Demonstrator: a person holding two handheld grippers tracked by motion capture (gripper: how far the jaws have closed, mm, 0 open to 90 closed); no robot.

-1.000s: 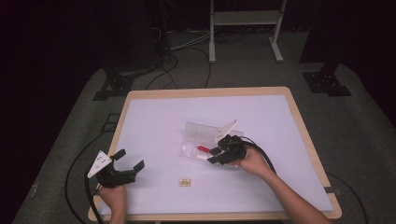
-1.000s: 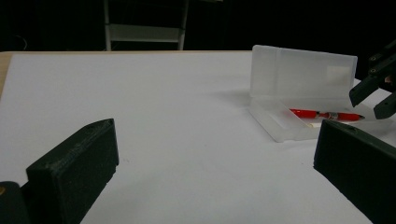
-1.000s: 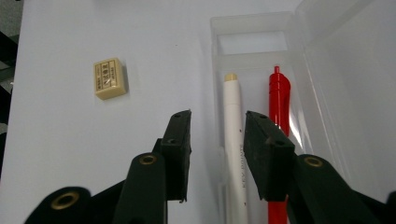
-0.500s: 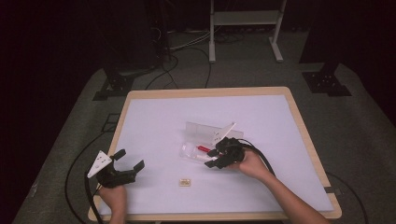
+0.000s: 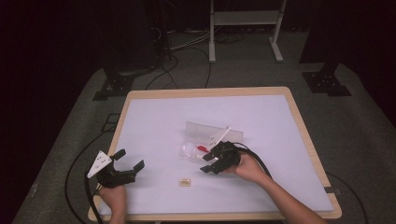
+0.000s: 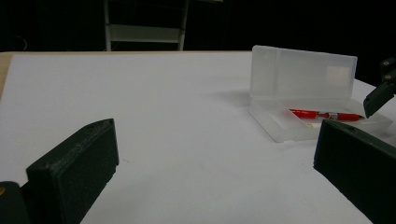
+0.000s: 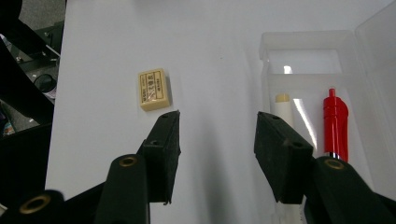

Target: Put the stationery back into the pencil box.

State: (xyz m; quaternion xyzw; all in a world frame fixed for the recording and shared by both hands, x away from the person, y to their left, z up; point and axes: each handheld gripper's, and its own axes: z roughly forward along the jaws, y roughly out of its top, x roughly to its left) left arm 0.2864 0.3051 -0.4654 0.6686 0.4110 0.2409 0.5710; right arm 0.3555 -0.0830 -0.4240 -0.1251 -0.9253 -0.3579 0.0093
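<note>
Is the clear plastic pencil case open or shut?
Open: the clear plastic pencil case has its lid standing upright behind the tray, with a red pen lying inside.

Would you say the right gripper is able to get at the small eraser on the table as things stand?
Probably yes. The right gripper stands open with nothing between its fingers, and the eraser lies flat on bare table just ahead of it, apart from the open pencil case. Nothing lies between them.

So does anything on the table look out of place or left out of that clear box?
Only the eraser: it lies alone on the table, apart from the open clear box that holds the red pen and a white stick. Nothing looks spilled or damaged.
</note>
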